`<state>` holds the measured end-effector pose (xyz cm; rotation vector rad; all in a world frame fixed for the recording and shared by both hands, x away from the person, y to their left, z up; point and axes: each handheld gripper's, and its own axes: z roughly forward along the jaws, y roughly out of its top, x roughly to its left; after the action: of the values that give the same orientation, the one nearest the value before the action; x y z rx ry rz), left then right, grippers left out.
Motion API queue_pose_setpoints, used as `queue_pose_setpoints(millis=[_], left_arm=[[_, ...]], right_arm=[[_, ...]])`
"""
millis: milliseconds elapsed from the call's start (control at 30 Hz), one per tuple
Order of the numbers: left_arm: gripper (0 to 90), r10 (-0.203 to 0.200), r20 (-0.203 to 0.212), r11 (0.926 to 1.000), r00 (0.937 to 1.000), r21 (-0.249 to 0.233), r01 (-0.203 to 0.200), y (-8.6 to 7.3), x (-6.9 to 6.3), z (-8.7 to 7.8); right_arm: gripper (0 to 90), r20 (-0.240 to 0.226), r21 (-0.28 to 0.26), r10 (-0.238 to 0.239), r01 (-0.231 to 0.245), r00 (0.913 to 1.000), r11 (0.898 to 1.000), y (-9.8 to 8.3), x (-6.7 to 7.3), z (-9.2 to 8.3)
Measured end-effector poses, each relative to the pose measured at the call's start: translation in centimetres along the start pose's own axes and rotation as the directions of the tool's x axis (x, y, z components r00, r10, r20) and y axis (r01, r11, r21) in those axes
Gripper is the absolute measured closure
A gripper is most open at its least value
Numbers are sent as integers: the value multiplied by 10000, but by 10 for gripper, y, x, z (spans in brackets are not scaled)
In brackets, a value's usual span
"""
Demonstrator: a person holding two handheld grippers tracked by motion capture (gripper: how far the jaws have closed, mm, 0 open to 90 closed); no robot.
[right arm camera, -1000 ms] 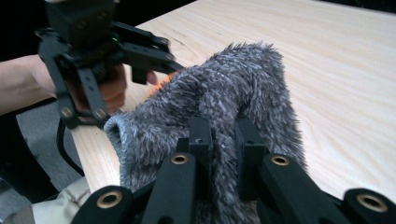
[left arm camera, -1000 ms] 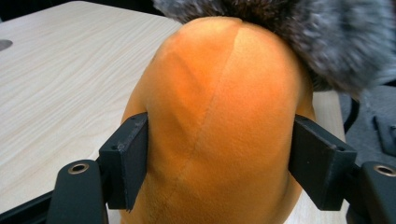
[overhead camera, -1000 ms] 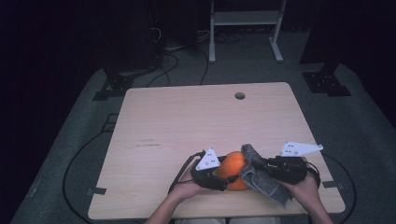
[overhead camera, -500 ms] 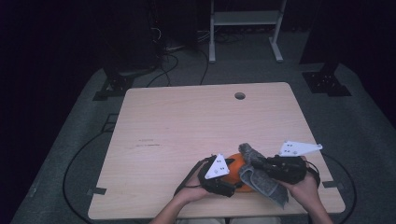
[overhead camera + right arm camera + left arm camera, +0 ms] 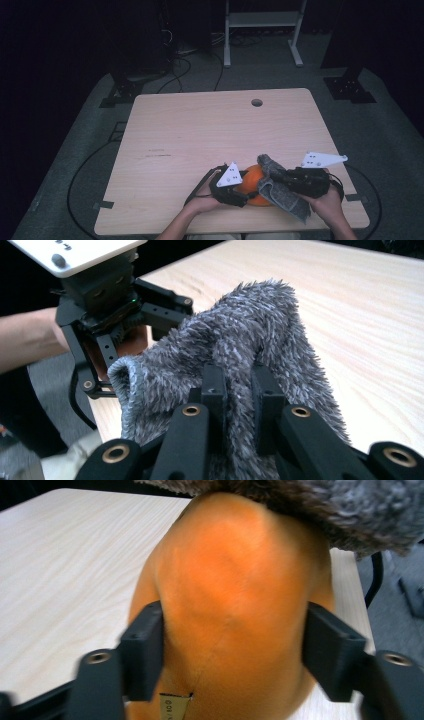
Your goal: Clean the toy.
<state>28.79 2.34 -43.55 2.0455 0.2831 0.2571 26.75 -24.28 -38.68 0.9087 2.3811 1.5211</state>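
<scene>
I have the orange soft toy (image 5: 254, 181) near the front edge of the tabletop (image 5: 210, 130), between my two grippers. From above its long axis looks to run roughly front to back, though most of it is covered; in the left gripper view its rounded bulk rises away from the camera, with the narrower end toward me. A small tan tag (image 5: 175, 706) hangs at its near end; there is print on it, but I can't read it.

My left gripper (image 5: 239, 190) has just been closing, and its two black jaws sit against the toy's flanks, pressing on it from both sides. My right gripper (image 5: 280, 181) is clamped narrow on a fold of the fuzzy grey cloth (image 5: 285, 192), the pile bunched up between the jaws. That cloth drapes over the toy's right side and top, hiding part of it, and trails toward the front edge.

Farther back, a round cable hole (image 5: 257, 102) sits in the tabletop. Beyond it, on the dark floor, stand a white frame (image 5: 262, 20) and loose cables (image 5: 190, 62).
</scene>
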Motion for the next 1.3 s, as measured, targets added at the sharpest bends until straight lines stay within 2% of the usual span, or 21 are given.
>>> queue_pose_setpoints(millis=[67,100,133,200,300,333,367,433,467,533,567,667,733,767,833,900,1000,1100,1200,1300], left_arm=[[370,323,-448,9995,9985,54,-321,7,-1,-9],[376,464,-672,9989,9967,113,-458,9,-1,-11],[376,635,-1064,9979,9923,192,-618,13,0,-16],[377,616,-1451,9980,9875,248,-586,16,4,-22],[373,753,-2369,9960,9686,639,-618,17,5,-22],[368,722,-2482,9948,9660,875,-518,15,6,-20],[358,612,-2477,9938,9669,1048,-360,12,7,-17],[315,85,-1973,9949,9803,1002,116,7,11,-15],[276,-36,-1703,9944,9854,1038,215,6,12,-16],[254,1,-1304,9943,9915,1054,138,5,13,-18],[254,-8,-952,9954,9955,954,99,4,13,-19],[253,-249,47,9965,9997,799,244,5,15,-23],[253,-442,683,9964,9967,758,390,6,17,-26],[254,-377,882,9968,9954,736,313,7,17,-28],[244,-204,1018,9974,9946,705,133,10,16,-32],[225,100,817,9979,9966,631,-152,14,16,-35],[211,-28,639,9992,9979,388,3,21,23,-36],[211,-356,666,9990,9971,310,336,32,36,-28],[205,-315,493,9962,9983,825,274,40,47,-14],[218,-286,819,9895,9962,1435,166,39,51,-1]], right_arm=[[792,72,-331,-7,10,10000,9995,2,4,1],[793,263,-451,-90,102,9996,9989,5,7,2],[793,371,-480,-124,142,9992,9987,7,9,4],[793,645,-563,-78,114,9979,9983,11,10,13],[793,742,-750,291,-235,9968,9969,18,4,25],[793,745,-769,402,-345,9964,9964,19,1,31],[792,791,-606,407,-359,9960,9975,20,-2,37],[788,855,-172,473,-460,9952,9988,18,-8,48],[785,655,-145,633,-625,9958,9979,15,-12,50],[781,444,30,590,-592,9973,9982,10,-15,47],[781,448,134,553,-560,9975,9983,8,-16,45],[781,190,305,577,-583,9982,9978,-2,-19,36],[778,-38,390,505,-503,9987,9980,-8,-19,32],[775,-183,372,410,-403,9990,9985,-12,-19,30],[775,-368,397,214,-199,9991,9990,-18,-19,27],[775,-395,530,18,3,9992,9986,-22,-19,23],[776,-607,656,-163,203,9980,9976,-25,-19,19],[777,-924,685,-320,384,9952,9969,-28,-17,18],[776,-1154,724,-397,483,9925,9962,-30,-15,17],[777,-1385,571,-142,223,9903,9981,-33,-17,10]])
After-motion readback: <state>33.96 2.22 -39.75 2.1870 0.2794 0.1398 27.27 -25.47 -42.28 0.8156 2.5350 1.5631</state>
